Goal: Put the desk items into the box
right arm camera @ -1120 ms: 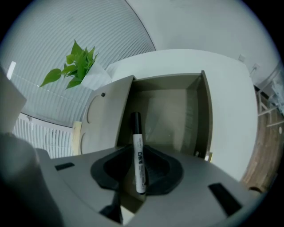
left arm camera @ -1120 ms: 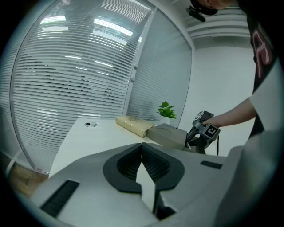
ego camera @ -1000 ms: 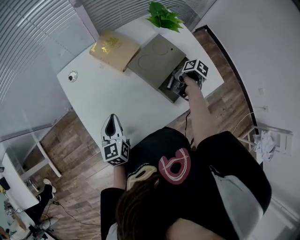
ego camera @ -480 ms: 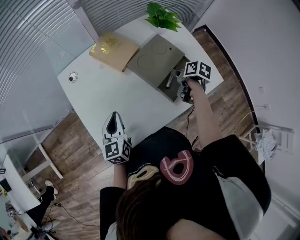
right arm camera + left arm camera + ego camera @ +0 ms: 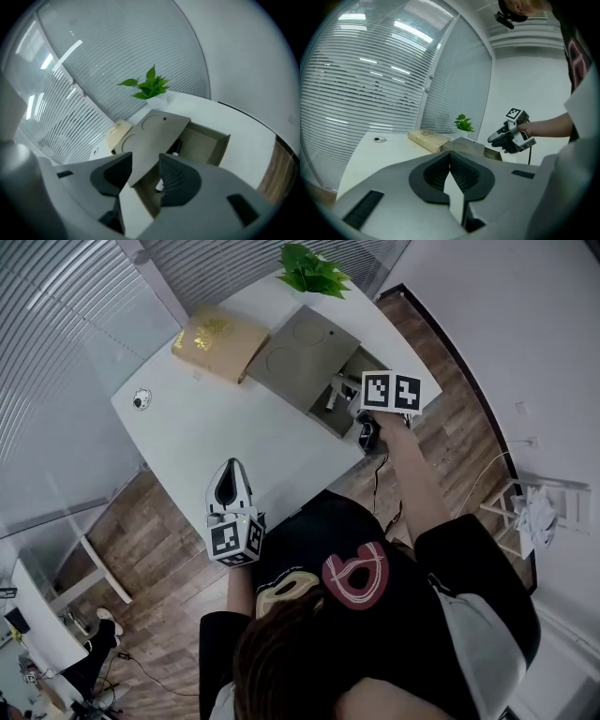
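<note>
Jaws of the left gripper [image 5: 450, 157] were pressed together with nothing in them, close by the person. Right gripper [image 5: 145, 161] jaws had just been opening, wide and empty, above the grey box [image 5: 309, 357]. Past it lay the tan book [image 5: 217, 341] on the white table [image 5: 216, 437]. It looked flat, stiff and maybe heavy, so grab a long edge

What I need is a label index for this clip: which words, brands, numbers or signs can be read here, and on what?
No text reads clearly.
Tan package: gold print on top, too blurred to read.
Black shirt: red and cream graphic, no legible word.
Left marker cube and right marker cube: black-and-white square patterns, no letters.
Grey box lid: two pressed circles, no print.
</note>
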`<state>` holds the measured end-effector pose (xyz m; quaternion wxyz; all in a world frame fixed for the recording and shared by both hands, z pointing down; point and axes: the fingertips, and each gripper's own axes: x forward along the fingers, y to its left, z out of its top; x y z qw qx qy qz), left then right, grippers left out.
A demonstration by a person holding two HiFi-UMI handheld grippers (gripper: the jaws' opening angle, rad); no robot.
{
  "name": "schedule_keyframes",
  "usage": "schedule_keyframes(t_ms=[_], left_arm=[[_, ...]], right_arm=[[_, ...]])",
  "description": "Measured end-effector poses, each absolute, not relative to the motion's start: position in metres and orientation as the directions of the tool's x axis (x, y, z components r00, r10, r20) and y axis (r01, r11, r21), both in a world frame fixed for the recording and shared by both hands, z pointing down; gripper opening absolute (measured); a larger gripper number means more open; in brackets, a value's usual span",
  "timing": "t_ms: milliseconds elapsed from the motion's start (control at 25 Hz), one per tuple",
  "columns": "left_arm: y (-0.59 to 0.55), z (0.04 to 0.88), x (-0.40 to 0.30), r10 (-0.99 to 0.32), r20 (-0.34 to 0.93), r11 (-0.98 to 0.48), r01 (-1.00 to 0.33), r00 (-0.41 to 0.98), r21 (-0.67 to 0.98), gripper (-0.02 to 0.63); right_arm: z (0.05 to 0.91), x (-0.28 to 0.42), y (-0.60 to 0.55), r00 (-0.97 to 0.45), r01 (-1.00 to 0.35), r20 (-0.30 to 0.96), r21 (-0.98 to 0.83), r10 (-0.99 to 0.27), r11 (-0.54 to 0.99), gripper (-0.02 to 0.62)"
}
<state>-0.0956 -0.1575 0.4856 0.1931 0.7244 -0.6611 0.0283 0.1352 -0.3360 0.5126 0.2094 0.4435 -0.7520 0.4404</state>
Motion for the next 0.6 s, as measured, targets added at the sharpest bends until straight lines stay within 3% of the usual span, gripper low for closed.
schedule_keyframes(t_ms=[240, 440, 600], left_arm=[[-0.159, 0.476, -0.089, -0.951, 0.268, -0.086, -0.967, 0.152, 0.241, 0.017], [-0.165, 0.464, -0.076, -0.951, 0.235, -0.142, -0.961, 0.199, 0.237, 0.017], [-0.169, 0.452, -0.067, -0.952, 0.206, -0.177, -0.957, 0.226, 0.230, 0.017]], right_arm=[[0.492, 0.116, -0.312, -0.544, -0.837, 0.645, -0.455, -0.536, 0.302, 0.179], [0.475, 0.110, -0.299, -0.499, -0.866, 0.604, -0.333, -0.622, 0.372, 0.179], [0.462, 0.109, -0.287, -0.497, -0.867, 0.493, -0.304, -0.714, 0.395, 0.179]])
